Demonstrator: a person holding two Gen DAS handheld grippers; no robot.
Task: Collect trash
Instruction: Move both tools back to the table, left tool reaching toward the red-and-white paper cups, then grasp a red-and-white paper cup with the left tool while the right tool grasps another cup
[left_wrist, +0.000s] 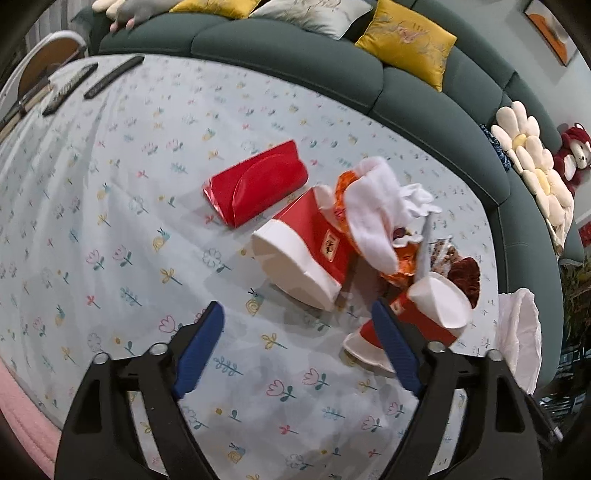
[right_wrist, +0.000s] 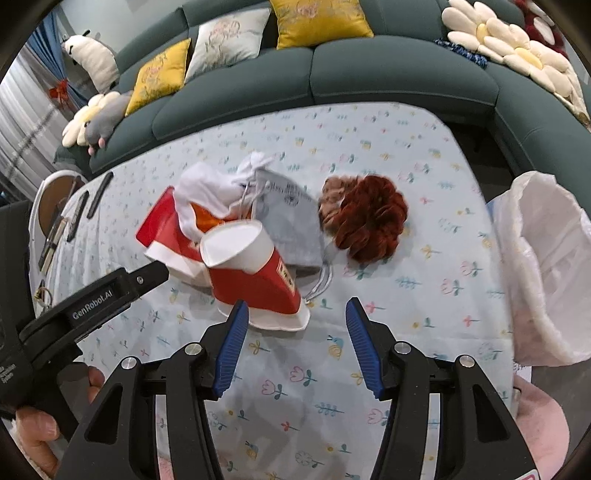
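Note:
A pile of trash lies on the flowered tablecloth (left_wrist: 110, 221). It holds two crushed red-and-white paper cups (left_wrist: 303, 254) (right_wrist: 255, 273), white tissue (left_wrist: 373, 210) (right_wrist: 207, 192), an orange wrapper (left_wrist: 341, 192), a grey face mask (right_wrist: 288, 221) and a brown scrunchie (right_wrist: 365, 218). A flat red envelope (left_wrist: 255, 188) lies apart to the left. My left gripper (left_wrist: 299, 325) is open, just short of the cups. My right gripper (right_wrist: 297, 321) is open, just in front of the near cup. A white trash bag (right_wrist: 546, 266) (left_wrist: 517, 332) stands open at the table's right edge.
A dark green sofa (right_wrist: 332, 81) with yellow and white cushions curves around the far side of the table. Remote controls (left_wrist: 92, 81) lie at the far left corner, beside a round wooden stool (right_wrist: 55, 199). The left gripper's body (right_wrist: 92, 299) shows at left in the right wrist view.

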